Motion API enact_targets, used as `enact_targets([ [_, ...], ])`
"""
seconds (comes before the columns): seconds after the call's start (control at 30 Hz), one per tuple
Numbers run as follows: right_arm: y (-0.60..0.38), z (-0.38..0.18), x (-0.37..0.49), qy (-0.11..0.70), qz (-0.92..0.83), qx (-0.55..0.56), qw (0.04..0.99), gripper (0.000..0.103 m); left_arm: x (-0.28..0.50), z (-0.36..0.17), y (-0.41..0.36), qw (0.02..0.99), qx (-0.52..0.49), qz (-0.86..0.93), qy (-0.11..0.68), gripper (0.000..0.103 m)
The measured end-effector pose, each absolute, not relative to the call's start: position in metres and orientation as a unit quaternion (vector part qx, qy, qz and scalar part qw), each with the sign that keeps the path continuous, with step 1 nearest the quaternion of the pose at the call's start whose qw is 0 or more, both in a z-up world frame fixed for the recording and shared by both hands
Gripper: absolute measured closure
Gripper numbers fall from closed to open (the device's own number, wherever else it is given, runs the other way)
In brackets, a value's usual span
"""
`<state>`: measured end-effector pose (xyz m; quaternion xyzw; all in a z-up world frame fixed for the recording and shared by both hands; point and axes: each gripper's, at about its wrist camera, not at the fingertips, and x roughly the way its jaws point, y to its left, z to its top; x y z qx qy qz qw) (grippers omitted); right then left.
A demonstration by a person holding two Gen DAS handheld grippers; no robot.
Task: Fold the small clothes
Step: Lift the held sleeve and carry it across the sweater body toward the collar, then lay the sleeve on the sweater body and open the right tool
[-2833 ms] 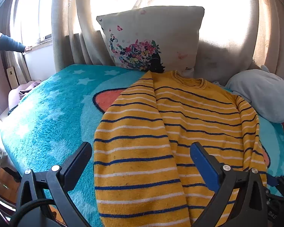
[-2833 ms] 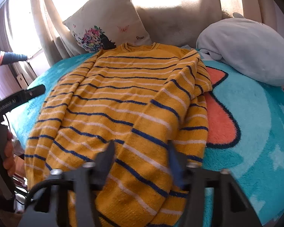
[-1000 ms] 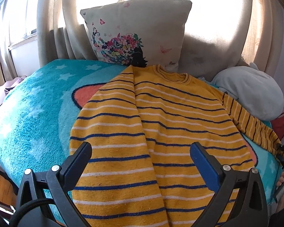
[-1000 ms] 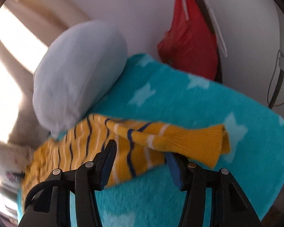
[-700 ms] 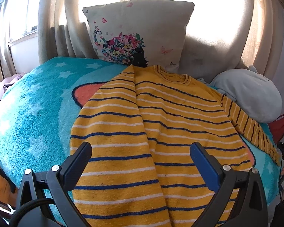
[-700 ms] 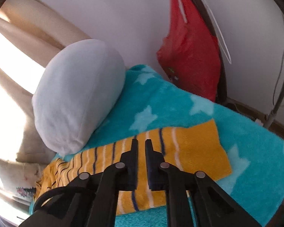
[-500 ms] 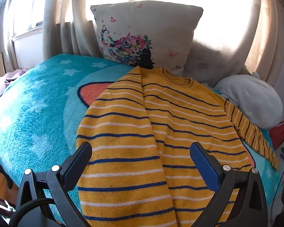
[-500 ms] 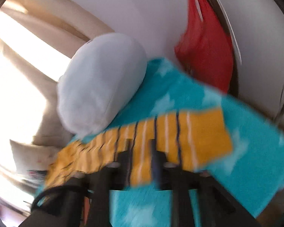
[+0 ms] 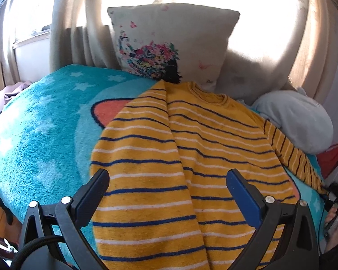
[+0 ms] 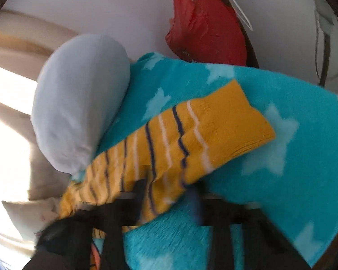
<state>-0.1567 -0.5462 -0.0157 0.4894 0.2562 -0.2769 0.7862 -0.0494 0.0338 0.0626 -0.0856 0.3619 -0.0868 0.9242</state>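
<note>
A yellow sweater [image 9: 180, 162] with navy and white stripes lies on a turquoise star blanket [image 9: 40, 139], neck towards the pillow. Its left sleeve is folded over the body; its right sleeve [image 9: 290, 157] stretches out to the right. My left gripper [image 9: 169, 193] is open and empty above the sweater's lower part. In the right wrist view the sleeve [image 10: 191, 139] lies flat on the blanket [image 10: 281, 180], cuff pointing away. My right gripper [image 10: 169, 193] is blurred, jaws apart on either side of the sleeve.
A floral pillow [image 9: 171, 42] leans on the curtains at the back. A pale blue cushion [image 9: 297, 121] lies at the right, also in the right wrist view [image 10: 78, 99]. A red bag [image 10: 205, 29] hangs by the wall beyond the bed's edge.
The right gripper, shut on the sleeve 0.7 s ago, now has its jaws apart and the sleeve lies flat. The left gripper has drifted slightly, still open.
</note>
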Motion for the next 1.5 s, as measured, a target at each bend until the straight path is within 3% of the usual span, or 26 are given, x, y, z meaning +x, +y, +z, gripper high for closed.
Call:
enact_targets([
  [0.1, -0.539, -0.001, -0.158, 0.240, -0.272, 0.472, 0.803, 0.097, -0.042, 0.064, 0.044, 0.927, -0.081, -0.070, 0.360, 0.000],
  [0.23, -0.495, 0.063, -0.133, 0.225, -0.230, 0.378, 0.868, 0.097, -0.030, 0.063, 0.057, 0.930, -0.075, -0.053, 0.355, 0.000],
  [0.43, -0.375, 0.122, -0.024, 0.266, -0.045, 0.291, 0.918, 0.097, -0.020, 0.057, 0.085, 0.927, -0.101, -0.032, 0.358, 0.000],
  [0.67, -0.238, 0.099, 0.089, 0.353, 0.105, 0.224, 0.902, 0.097, -0.020, 0.051, 0.116, 0.926, -0.115, -0.002, 0.359, 0.000],
  [1.0, -0.139, 0.044, 0.145, 0.413, 0.170, 0.170, 0.879, 0.096, -0.014, 0.045, 0.124, 0.925, -0.117, -0.003, 0.360, 0.000],
  [1.07, -0.130, 0.034, 0.152, 0.423, 0.179, 0.165, 0.873, 0.090, -0.011, 0.043, 0.125, 0.924, -0.122, -0.005, 0.363, 0.000],
  [1.13, -0.120, 0.030, 0.156, 0.435, 0.193, 0.140, 0.868, 0.077, -0.010, 0.042, 0.126, 0.923, -0.124, -0.007, 0.364, 0.000],
  [1.2, -0.105, 0.030, 0.156, 0.436, 0.207, 0.111, 0.869, 0.051, -0.010, 0.042, 0.126, 0.924, -0.124, -0.008, 0.362, 0.000],
  [1.27, -0.090, 0.039, 0.151, 0.426, 0.229, 0.075, 0.872, 0.040, -0.012, 0.042, 0.128, 0.925, -0.123, -0.005, 0.361, 0.000],
  [1.5, -0.104, 0.085, 0.136, 0.382, 0.301, 0.089, 0.869, 0.040, -0.017, 0.041, 0.141, 0.922, -0.135, 0.005, 0.362, 0.000],
])
